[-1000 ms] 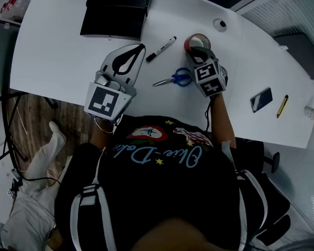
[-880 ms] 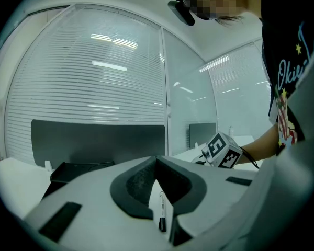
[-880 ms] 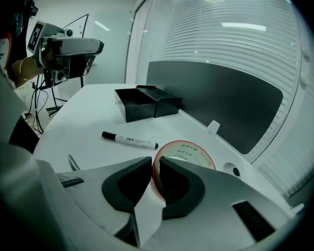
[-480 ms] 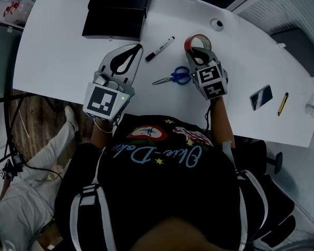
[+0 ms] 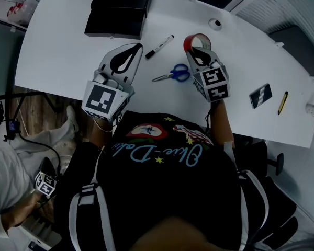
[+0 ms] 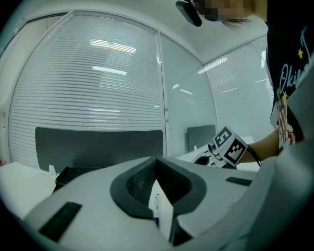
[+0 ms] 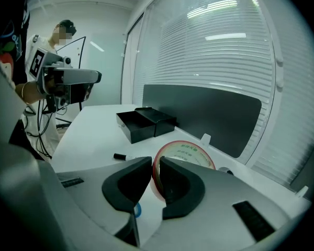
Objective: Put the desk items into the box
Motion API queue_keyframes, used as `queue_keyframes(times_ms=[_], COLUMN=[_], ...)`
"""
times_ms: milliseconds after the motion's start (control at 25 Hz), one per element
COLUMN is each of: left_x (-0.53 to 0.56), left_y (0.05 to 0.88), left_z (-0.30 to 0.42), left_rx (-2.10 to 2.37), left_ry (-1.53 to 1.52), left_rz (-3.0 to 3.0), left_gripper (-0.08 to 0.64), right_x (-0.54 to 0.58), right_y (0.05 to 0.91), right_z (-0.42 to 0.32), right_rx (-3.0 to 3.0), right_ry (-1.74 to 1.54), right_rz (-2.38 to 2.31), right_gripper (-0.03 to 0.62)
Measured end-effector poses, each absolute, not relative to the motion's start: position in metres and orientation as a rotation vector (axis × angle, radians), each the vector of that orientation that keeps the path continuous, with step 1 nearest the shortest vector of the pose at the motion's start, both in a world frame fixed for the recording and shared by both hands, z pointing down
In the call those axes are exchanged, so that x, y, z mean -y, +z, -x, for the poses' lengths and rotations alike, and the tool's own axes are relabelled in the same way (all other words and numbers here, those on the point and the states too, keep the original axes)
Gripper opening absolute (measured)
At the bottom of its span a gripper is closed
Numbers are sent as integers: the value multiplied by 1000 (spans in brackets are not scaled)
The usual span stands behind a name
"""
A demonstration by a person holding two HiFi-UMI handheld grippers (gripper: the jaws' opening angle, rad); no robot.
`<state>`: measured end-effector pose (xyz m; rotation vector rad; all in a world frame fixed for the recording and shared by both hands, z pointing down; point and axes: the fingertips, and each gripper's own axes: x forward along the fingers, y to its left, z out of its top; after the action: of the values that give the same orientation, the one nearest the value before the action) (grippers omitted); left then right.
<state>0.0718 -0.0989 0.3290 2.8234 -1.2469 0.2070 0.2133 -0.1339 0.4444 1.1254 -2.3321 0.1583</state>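
My right gripper (image 5: 199, 49) (image 7: 157, 169) is shut on the wall of a red roll of tape (image 5: 197, 37) (image 7: 186, 150) and holds it tilted just above the white desk (image 5: 57, 46). Nothing sits between the touching tips of my left gripper (image 5: 139, 47) (image 6: 156, 161), which hovers near the front edge. A black marker (image 5: 160, 46) (image 7: 120, 156) lies just beyond its tips. Blue-handled scissors (image 5: 172, 75) lie between the two grippers. The open black box (image 5: 116, 13) (image 7: 144, 122) stands at the desk's far left.
A phone (image 5: 260, 95) and a yellow pen (image 5: 282, 104) lie at the desk's right end. A round cable hole (image 5: 215, 23) sits behind the tape. Another person (image 5: 15, 171) crouches on the floor at lower left, beside cables.
My right gripper has risen a little with the tape roll in it. The left gripper has hardly shifted. The person on the floor has moved toward the lower left.
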Motion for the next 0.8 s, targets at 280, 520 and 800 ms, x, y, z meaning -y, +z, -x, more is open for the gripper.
queue_keyframes(times_ms=[280, 520, 800], left_x=[94, 87, 74], left_y=[327, 324, 321], left_z=[-73, -72, -70], left_rx=[1268, 1290, 1314], left_ry=[190, 195, 180], left_rz=[-2827, -2825, -2818], left_gripper=[-3, -3, -3], right_x=[126, 119, 110], right_y=[432, 426, 416], right_z=[-212, -211, -208], right_rx=[2376, 2404, 2439], right_ry=[167, 170, 159], right_rz=[-1137, -1136, -1135], right_gripper=[54, 54, 54])
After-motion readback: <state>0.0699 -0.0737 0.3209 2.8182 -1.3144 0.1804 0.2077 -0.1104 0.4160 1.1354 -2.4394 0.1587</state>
